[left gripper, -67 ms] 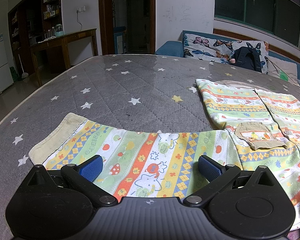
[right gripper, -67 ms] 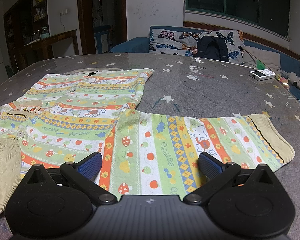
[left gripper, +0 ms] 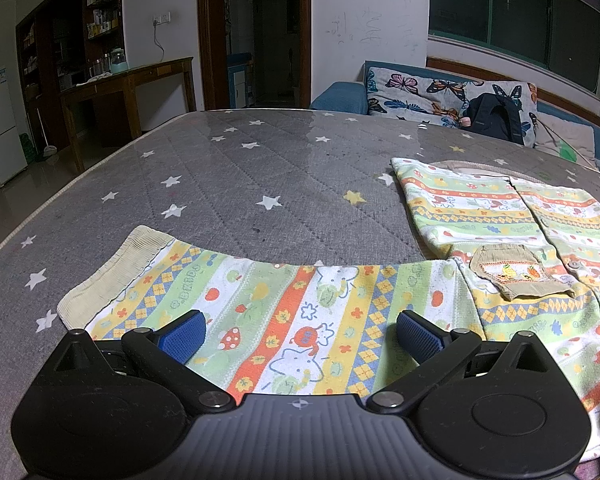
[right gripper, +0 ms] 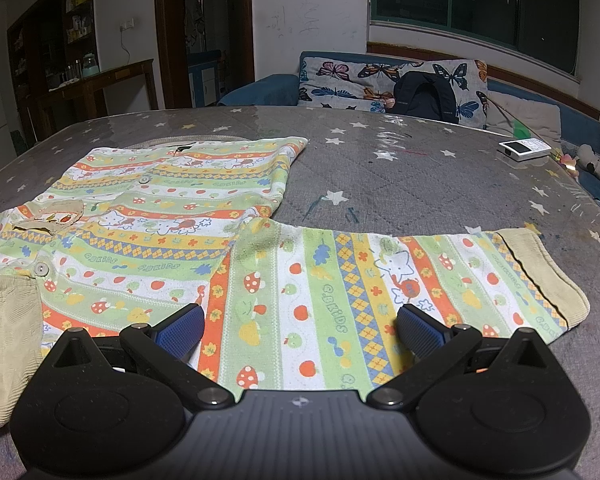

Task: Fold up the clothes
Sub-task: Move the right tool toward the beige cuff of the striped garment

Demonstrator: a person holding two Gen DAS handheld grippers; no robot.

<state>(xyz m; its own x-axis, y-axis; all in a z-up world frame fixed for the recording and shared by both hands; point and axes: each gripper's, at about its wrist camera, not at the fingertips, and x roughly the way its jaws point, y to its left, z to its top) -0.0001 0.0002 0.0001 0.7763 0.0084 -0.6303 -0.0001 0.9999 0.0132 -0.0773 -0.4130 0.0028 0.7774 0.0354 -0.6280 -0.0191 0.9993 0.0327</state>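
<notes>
The shirt (right gripper: 172, 216) lay flat on the star-print bed (left gripper: 260, 168), sleeves spread. Left tongs (left gripper: 300, 336) and right tongs (right gripper: 298, 330) hung apart, each over a sleeve (left gripper: 284, 312), likely poised to fold them inward.

Standing here, a fair bit just can't be seen. The near hem of the shirt (left gripper: 540, 280) slips under the left tool (left gripper: 300, 334) body in the left wrist view, and its right side runs off the frame edge. From the right wrist view the near edge of the sleeve (right gripper: 380, 292) hides behind the right tool (right gripper: 300, 330), and the shirt's left side is cut by the frame. The beige hem piece (right gripper: 4, 340) is half out of shot too. Scribbles on the far wall (left gripper: 364, 28) are too faint to read, shelf stuff (left gripper: 100, 4) too small, and the white gadget (right gripper: 525, 149) on the bed too tiny to identify.
</notes>
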